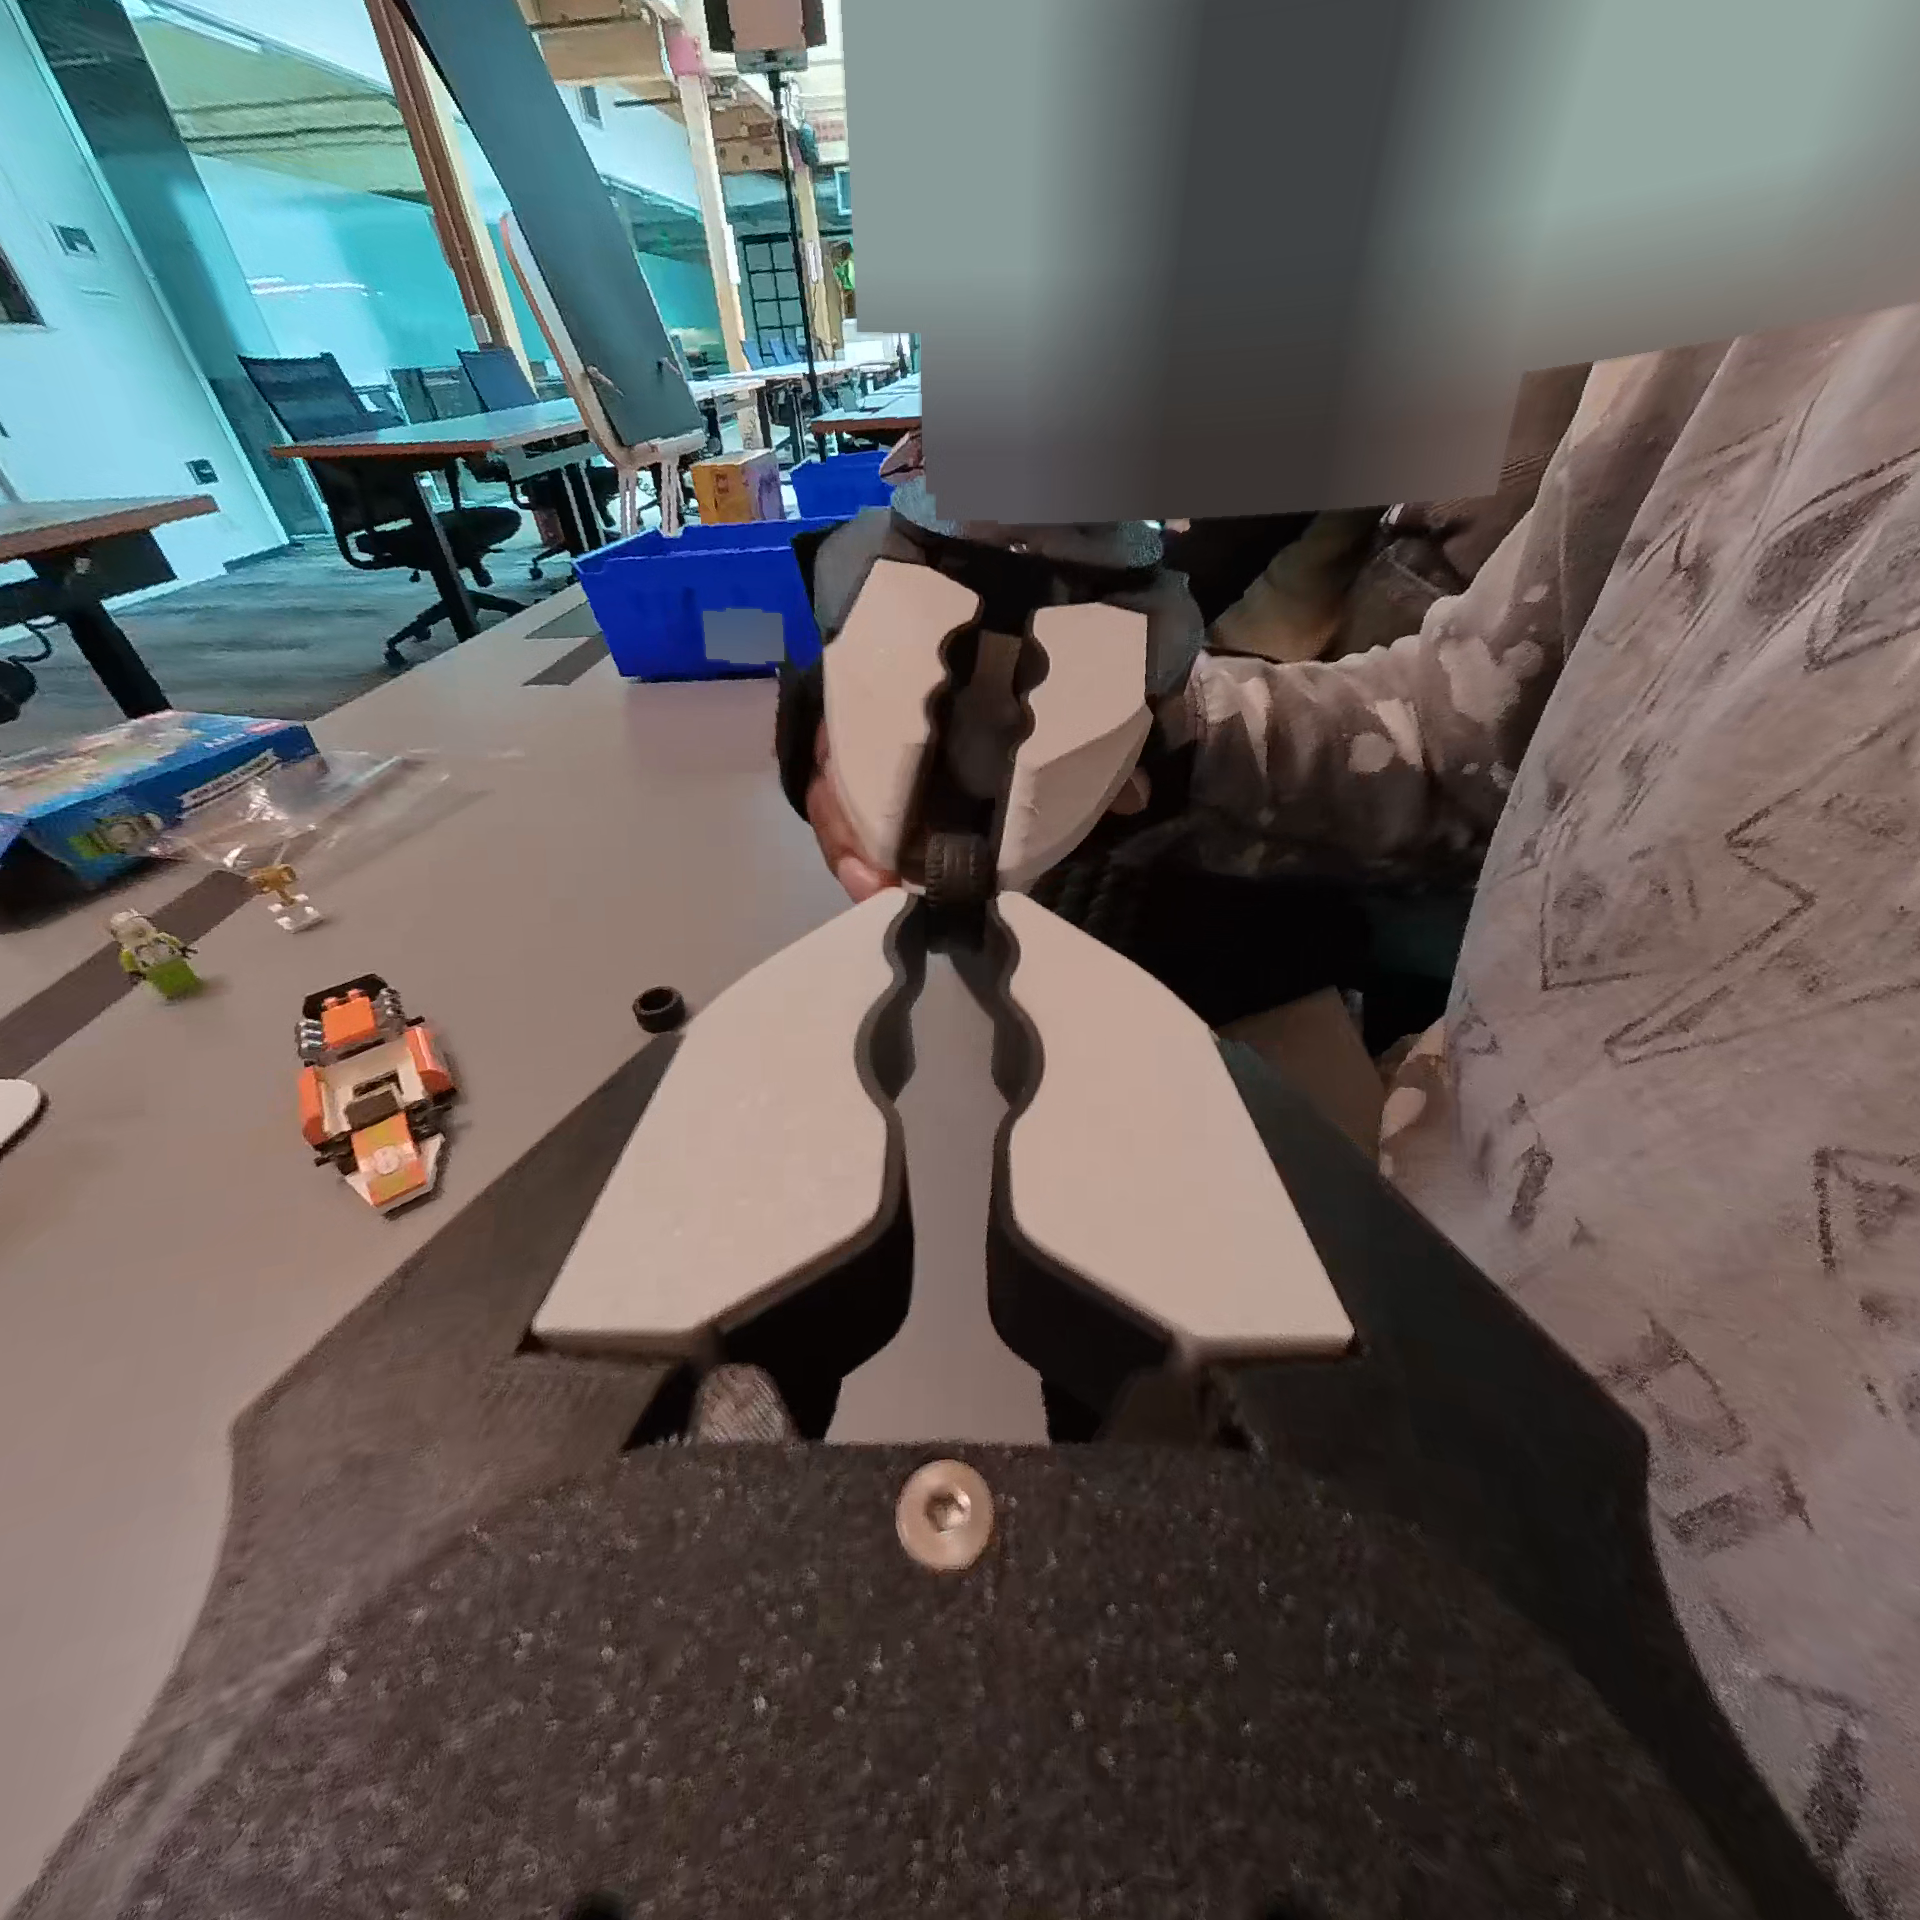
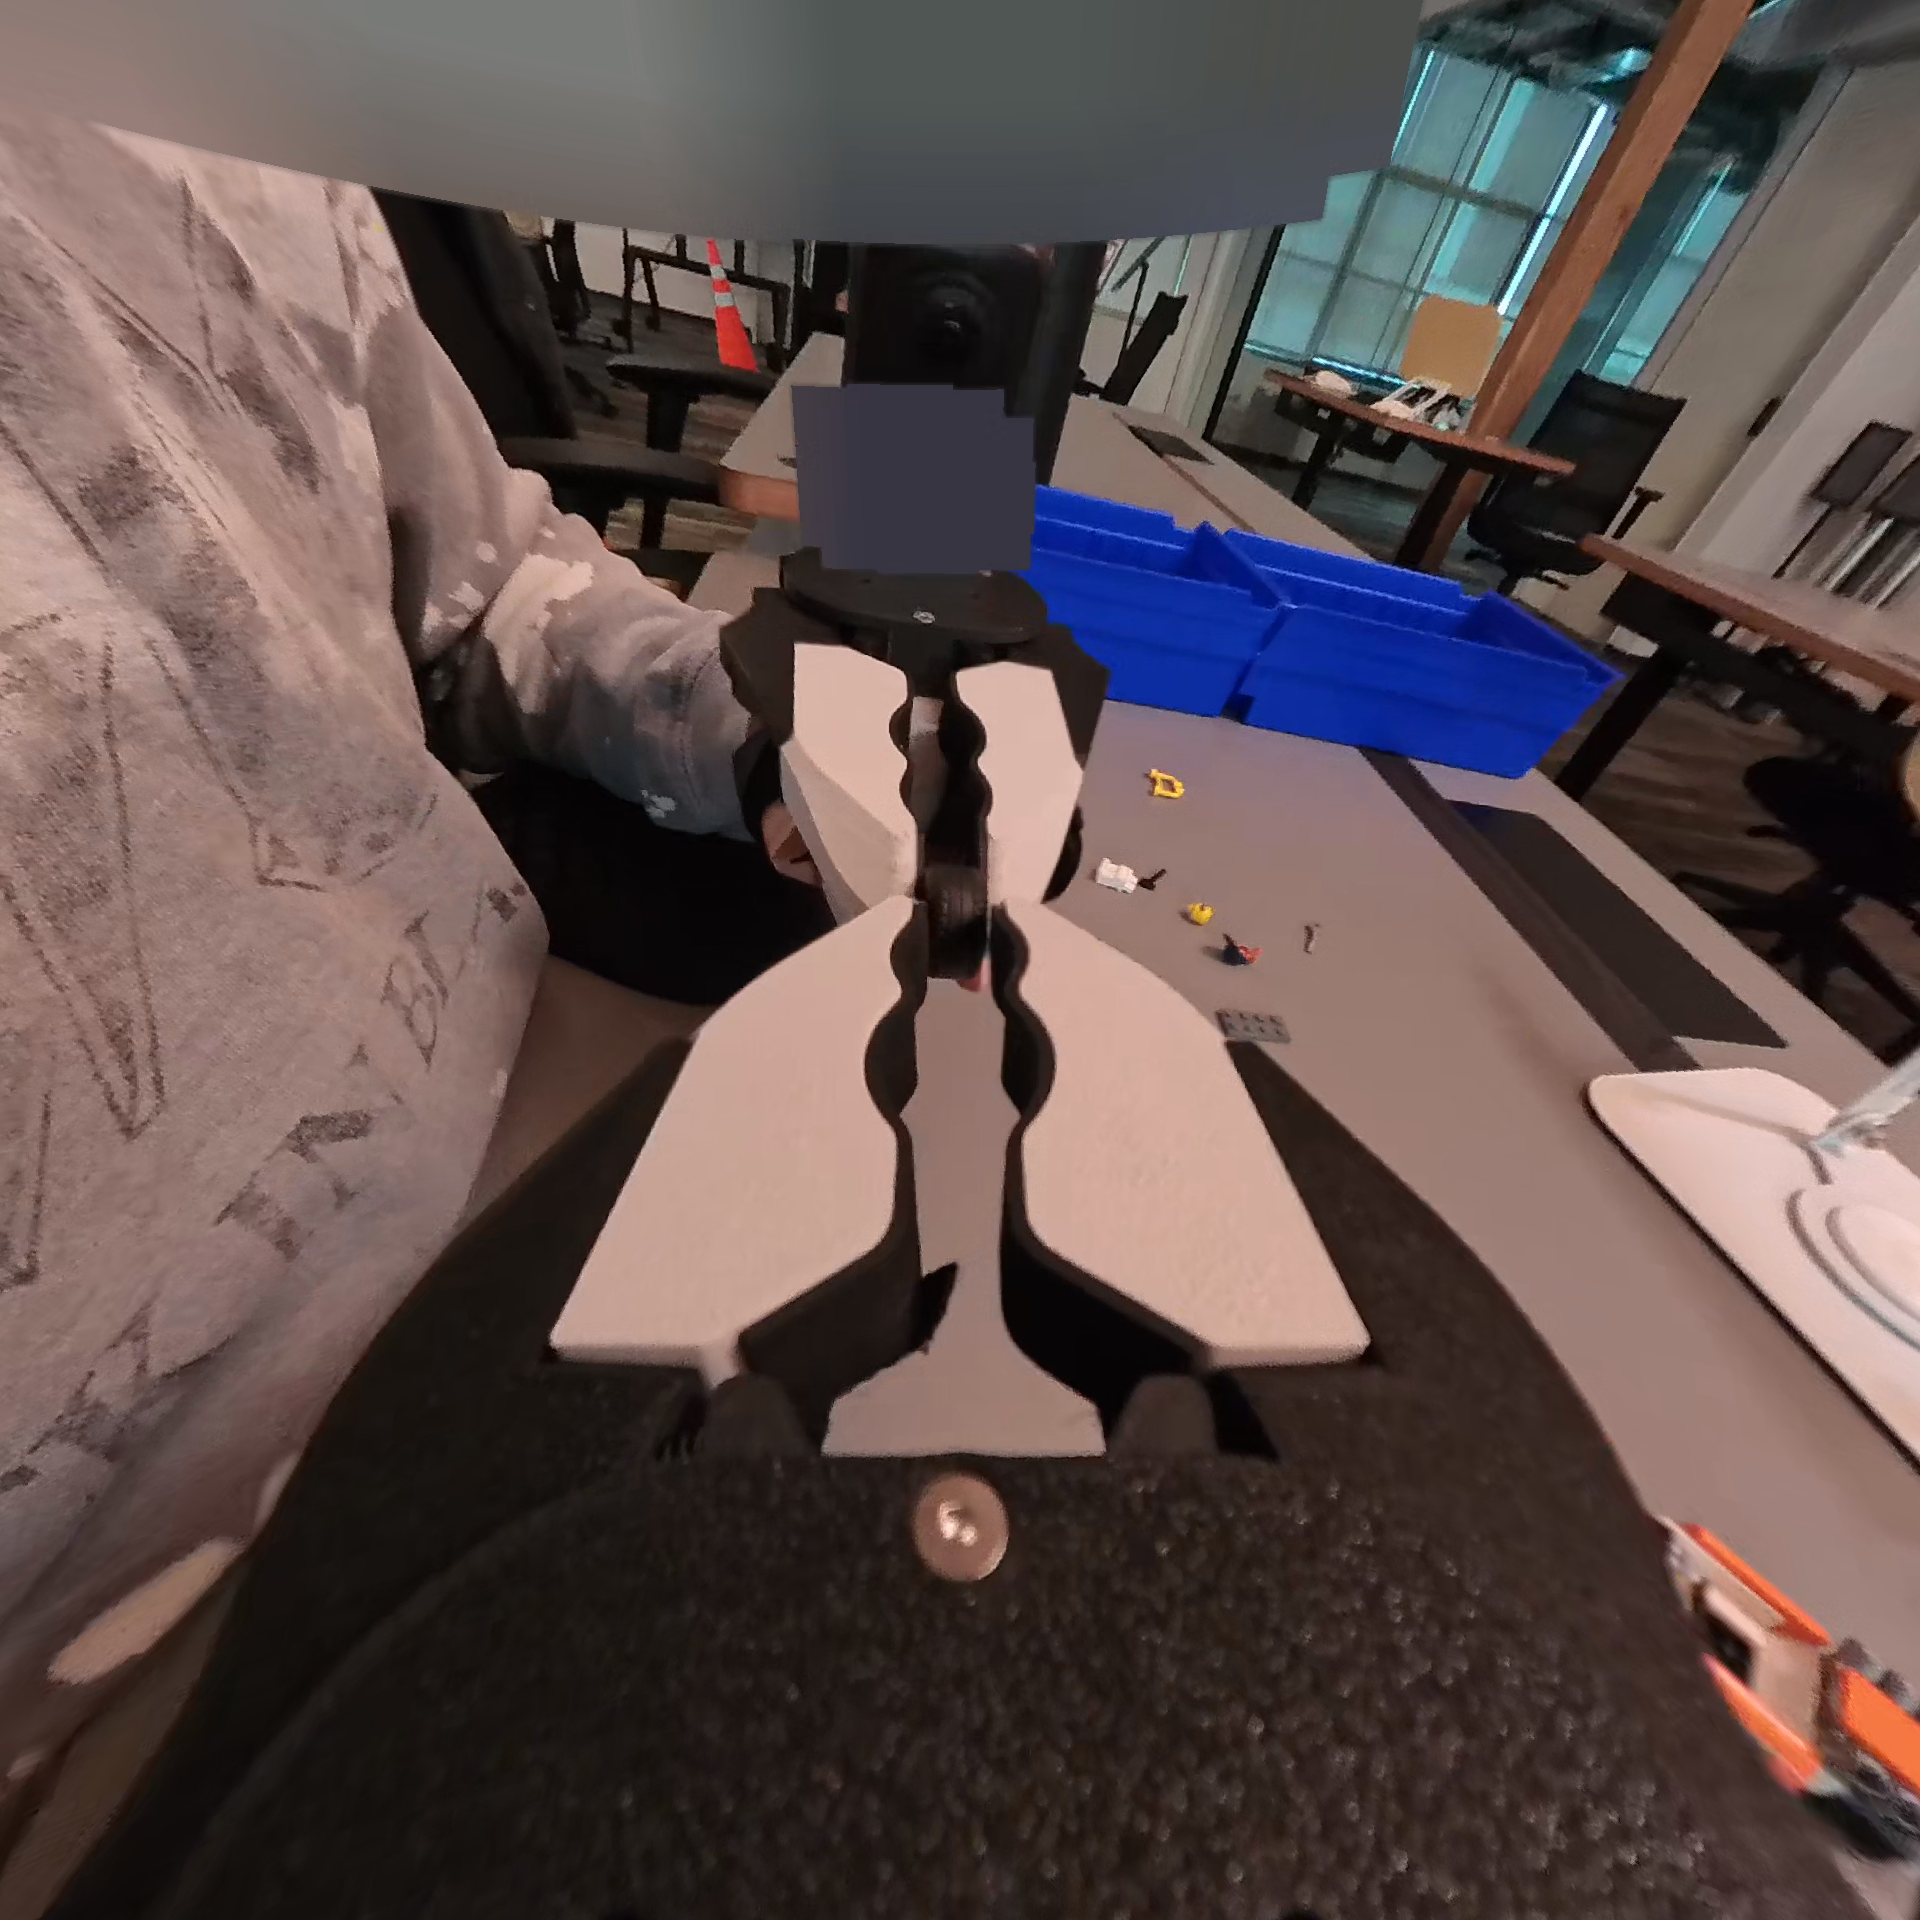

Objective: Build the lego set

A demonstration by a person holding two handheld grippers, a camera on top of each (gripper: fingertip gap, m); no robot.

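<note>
Step in hand: it looks as though a small black tyre [image 1: 951, 868] is being fitted onto a wheel hub, both grippers meeting tip to tip in the air above the table edge.
Left gripper [image 1: 940, 920]: jaws nearly together at the tips; they appear to pinch a small dark part just under the tyre, though exactly what is too hidden to tell.
Right gripper [image 2: 961, 935]: jaws almost closed, tips on either side of the tyre, which it seems to share with the other gripper.
Doing it well: I would keep the two tools in one straight line, press squarely and turn a little, since a rubber tyre can spring off sideways.
Car [image 1: 374, 1091]: the orange and white half-built model lies on the table at about 9 o'clock from the left gripper, well apart.
Spare tyre [image 1: 657, 1008]: lies flat at 10 o'clock, nearer the gripper.
Figure [image 1: 156, 951]: a green and white figure stands beyond the car.
Loose bits [image 2: 1200, 914]: small yellow, white and dark pieces are scattered at 2 o'clock of the right gripper.
Table [image 1: 582, 821]: smooth grey top, with a blue box [image 1: 145, 779] and clear bags on its far left.
Bins [image 2: 1382, 649]: blue plastic bins at the far end.
Room: open office with desks, chairs and glass walls.
</note>
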